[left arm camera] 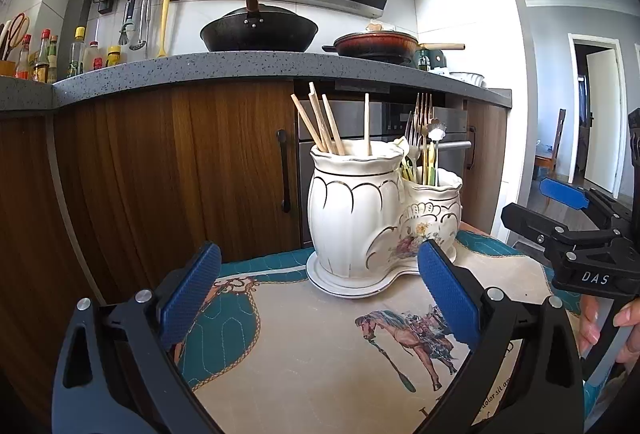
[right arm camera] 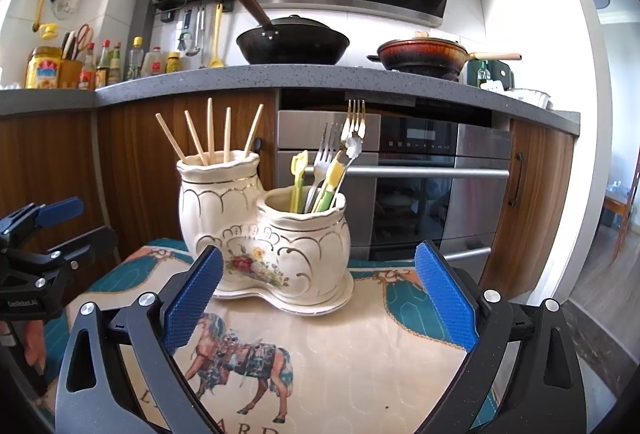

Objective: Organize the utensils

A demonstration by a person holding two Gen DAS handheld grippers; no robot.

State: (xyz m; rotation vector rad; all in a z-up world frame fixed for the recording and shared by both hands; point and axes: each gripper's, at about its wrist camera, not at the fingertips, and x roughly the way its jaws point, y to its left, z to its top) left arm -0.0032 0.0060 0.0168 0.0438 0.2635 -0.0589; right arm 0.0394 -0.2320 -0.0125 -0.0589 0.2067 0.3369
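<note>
A white ceramic double utensil holder (left arm camera: 360, 218) (right arm camera: 256, 230) stands on its saucer at the far side of a small table. Its taller pot holds several wooden chopsticks (left arm camera: 320, 121) (right arm camera: 210, 133). Its lower pot holds forks and spoons (left arm camera: 422, 137) (right arm camera: 332, 161), some with yellow-green handles. My left gripper (left arm camera: 320, 298) is open and empty, just short of the holder. My right gripper (right arm camera: 318, 298) is open and empty, also just short of the holder. Each gripper shows at the edge of the other's view: the right one (left arm camera: 560, 218) and the left one (right arm camera: 52, 230).
A quilted cloth with a horse print (left arm camera: 304, 350) (right arm camera: 360, 362) covers the table. Behind stand wooden cabinets (left arm camera: 160, 173), a steel oven (right arm camera: 432, 185) and a grey counter (left arm camera: 240, 67) with a black wok (left arm camera: 259, 31), a red pan (right arm camera: 422, 55) and bottles (right arm camera: 100, 65).
</note>
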